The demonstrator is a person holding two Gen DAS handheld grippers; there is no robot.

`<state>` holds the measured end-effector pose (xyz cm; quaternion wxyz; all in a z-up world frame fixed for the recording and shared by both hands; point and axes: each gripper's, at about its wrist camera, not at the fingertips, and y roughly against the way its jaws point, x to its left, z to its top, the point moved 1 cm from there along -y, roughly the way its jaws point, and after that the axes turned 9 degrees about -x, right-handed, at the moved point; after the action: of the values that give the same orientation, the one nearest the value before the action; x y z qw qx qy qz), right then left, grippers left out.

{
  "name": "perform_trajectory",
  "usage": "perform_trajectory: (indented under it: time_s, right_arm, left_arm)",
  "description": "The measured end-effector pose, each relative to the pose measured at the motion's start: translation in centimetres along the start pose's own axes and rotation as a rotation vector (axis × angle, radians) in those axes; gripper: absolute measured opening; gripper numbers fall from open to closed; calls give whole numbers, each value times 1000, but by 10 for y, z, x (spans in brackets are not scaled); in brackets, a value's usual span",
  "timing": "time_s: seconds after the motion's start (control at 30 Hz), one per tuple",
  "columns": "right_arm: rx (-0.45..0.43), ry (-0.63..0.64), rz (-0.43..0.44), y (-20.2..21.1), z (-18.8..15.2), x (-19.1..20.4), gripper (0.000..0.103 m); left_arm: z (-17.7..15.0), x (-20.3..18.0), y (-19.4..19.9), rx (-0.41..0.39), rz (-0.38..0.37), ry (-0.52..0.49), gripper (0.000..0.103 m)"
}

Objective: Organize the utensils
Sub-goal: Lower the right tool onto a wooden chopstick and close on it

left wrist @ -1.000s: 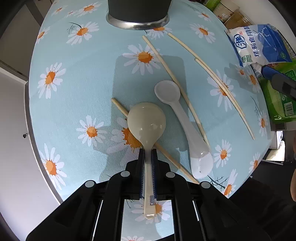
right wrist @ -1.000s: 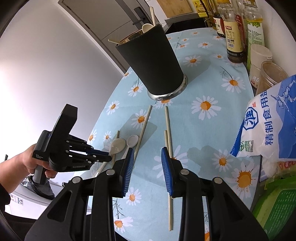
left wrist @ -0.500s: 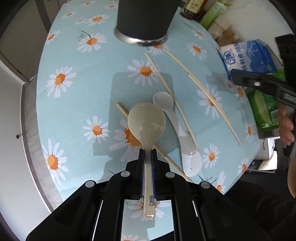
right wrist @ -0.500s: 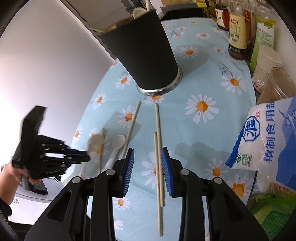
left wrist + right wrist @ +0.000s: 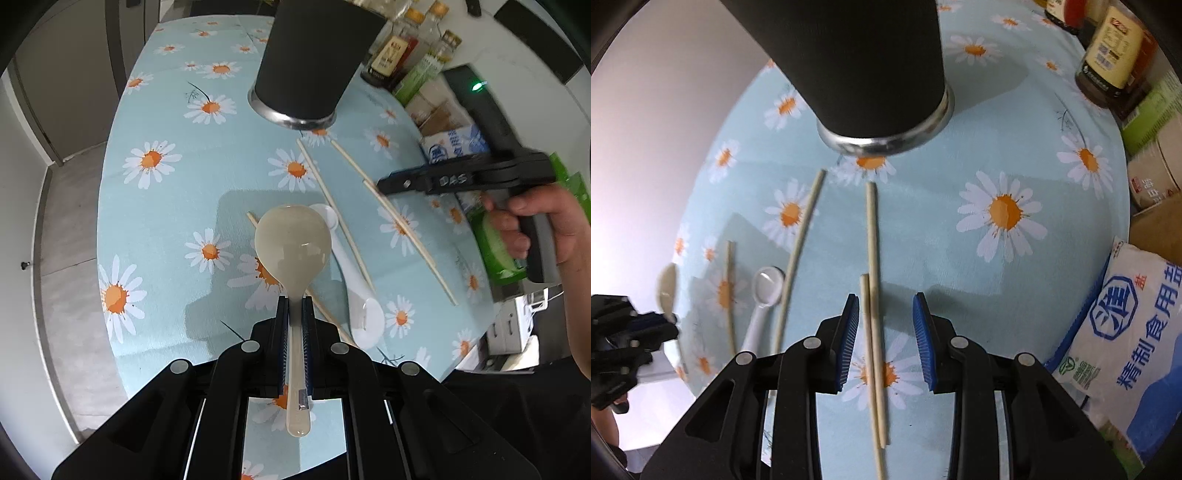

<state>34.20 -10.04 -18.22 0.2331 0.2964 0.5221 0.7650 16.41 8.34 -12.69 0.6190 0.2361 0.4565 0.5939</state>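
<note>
My left gripper [image 5: 295, 308] is shut on the handle of a beige spoon [image 5: 293, 243], which hangs above the daisy tablecloth. A white spoon [image 5: 356, 284] and several chopsticks [image 5: 332, 206] lie on the cloth below it. The black utensil holder [image 5: 314, 59] stands at the far side. My right gripper [image 5: 886, 301] is open, low over a pair of chopsticks [image 5: 871, 240] that lie side by side between its jaws, untouched by the pads. Left of them lie another chopstick [image 5: 799, 247], the white spoon [image 5: 764, 291] and a short chopstick [image 5: 729, 291]. The holder [image 5: 864, 66] looms just ahead.
A blue-and-white salt bag [image 5: 1126, 343] lies at the right edge, with sauce bottles [image 5: 1108, 62] and boxes behind it. The table's rounded edge [image 5: 107, 236] drops to the floor on the left. A hand [image 5: 535, 225] holds the right gripper's handle.
My left gripper has risen and tilted forward with the beige spoon. My right gripper has sunk and moved in over the pair of chopsticks, so they now lie between its jaws.
</note>
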Motion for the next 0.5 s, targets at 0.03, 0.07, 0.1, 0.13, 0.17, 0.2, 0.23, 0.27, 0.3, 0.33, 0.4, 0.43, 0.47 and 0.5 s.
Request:
perform_trajectory:
  time_s: [0.03,0.07,0.1,0.13,0.17,0.2,0.23,0.27,0.3,0.33,0.4,0.43,0.47,0.5]
  right_arm:
    - [20,2,-5,-3,0,0,30]
    - [25,11,-15,-4,1,1,25]
    - [36,16,-30,-5,2,1,22]
    - [41,17,-38,-5,2,1,21]
    - [47,21,-45,-6,3,2,20]
    - [53,29,-52,-6,3,3,20]
    - [57,35,-58,-7,3,5,20]
    - [64,39,-64,-7,3,6,20]
    - [70,44,-72,-8,4,8,20]
    - [75,48,-76,-8,4,9,20]
    - [87,60,-94,-12,6,15,20]
    - [97,75,-113,-15,8,21,20]
    - [105,91,-130,-17,10,27,20]
    - [111,111,-150,-19,11,31,20]
  left_arm:
    - [0,1,1,-9,-5,2,6]
    - [0,1,2,-20,-7,3,6]
    - [0,2,3,-29,-10,4,6]
    - [0,2,3,-35,-15,7,6]
    - [0,2,3,-44,-23,10,6]
    - [1,3,4,-48,-28,11,6]
    - [1,4,3,-53,-34,12,6]
    - [1,4,3,-56,-41,13,6]
    - [0,4,3,-59,-44,12,6]
    - [1,4,2,-62,-48,11,6]
    - [1,6,2,-66,-54,12,6]
    - [2,7,2,-68,-57,14,6]
    - [2,7,1,-70,-60,15,6]
    - [3,8,1,-73,-63,14,6]
